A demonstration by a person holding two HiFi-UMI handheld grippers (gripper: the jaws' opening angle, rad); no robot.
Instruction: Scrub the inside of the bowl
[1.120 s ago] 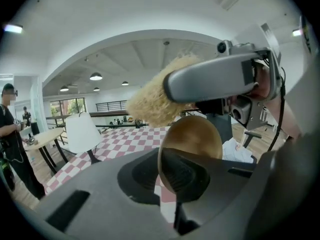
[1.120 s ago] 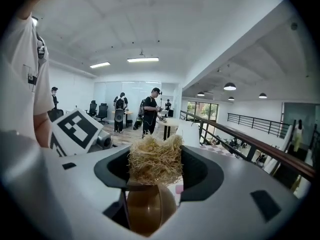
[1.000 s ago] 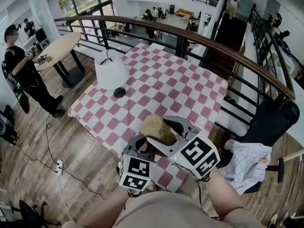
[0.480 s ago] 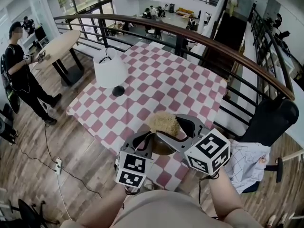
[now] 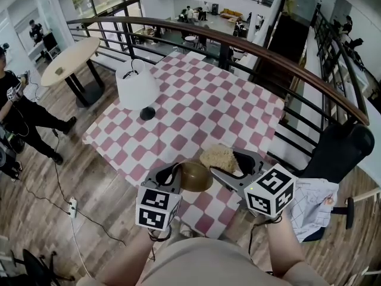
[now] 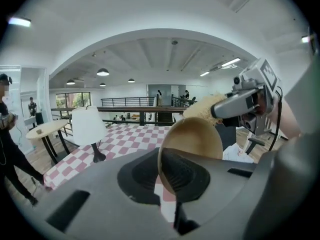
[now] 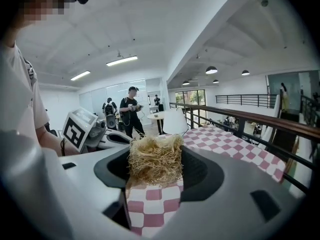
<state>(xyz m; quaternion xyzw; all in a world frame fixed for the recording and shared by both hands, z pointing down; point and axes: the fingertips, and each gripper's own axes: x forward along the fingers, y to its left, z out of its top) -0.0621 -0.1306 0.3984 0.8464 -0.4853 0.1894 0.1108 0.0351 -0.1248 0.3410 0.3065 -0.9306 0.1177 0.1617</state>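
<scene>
In the left gripper (image 6: 164, 171) sits the bowl (image 6: 197, 136).

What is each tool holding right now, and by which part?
The left tool pinches the bowl by its rim, one jaw inside and one outside. The right tool clamps the scrubber by its sides.

Brown bowl (image 5: 195, 176), straw-yellow scrubber (image 5: 219, 157), red-and-white checked tablecloth (image 5: 202, 100), white lamp (image 5: 137, 88)

No words, numbers or brand names are legible anywhere. The only print is black square code patterns on the left white cube (image 5: 157, 210) and the right white cube (image 5: 269, 190).
</scene>
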